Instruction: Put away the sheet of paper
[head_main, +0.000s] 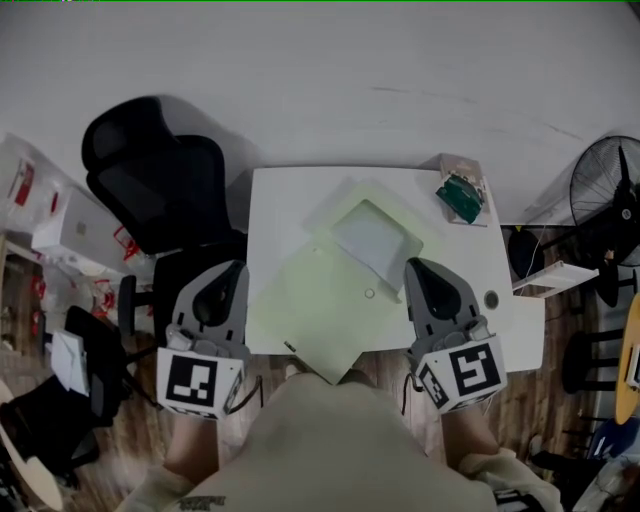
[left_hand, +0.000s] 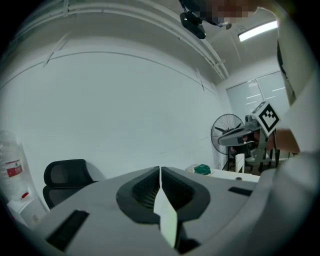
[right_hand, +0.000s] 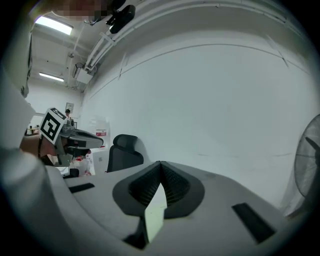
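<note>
A pale green folder (head_main: 315, 300) lies open on the white table (head_main: 285, 200), with a white sheet of paper (head_main: 372, 240) lying in its upper half. My left gripper (head_main: 238, 266) sits at the folder's left edge. In the left gripper view the gripper (left_hand: 160, 171) is shut on a pale green edge (left_hand: 168, 220) seen end-on. My right gripper (head_main: 411, 263) is at the folder's right edge, beside the paper. In the right gripper view it (right_hand: 160, 166) is likewise shut on a thin pale green edge (right_hand: 155, 214).
A black office chair (head_main: 150, 185) stands left of the table. A clear packet with a green object (head_main: 461, 193) lies at the table's far right corner, and a small round item (head_main: 490, 299) near the right edge. A fan (head_main: 610, 215) stands at right; boxes (head_main: 75, 235) at left.
</note>
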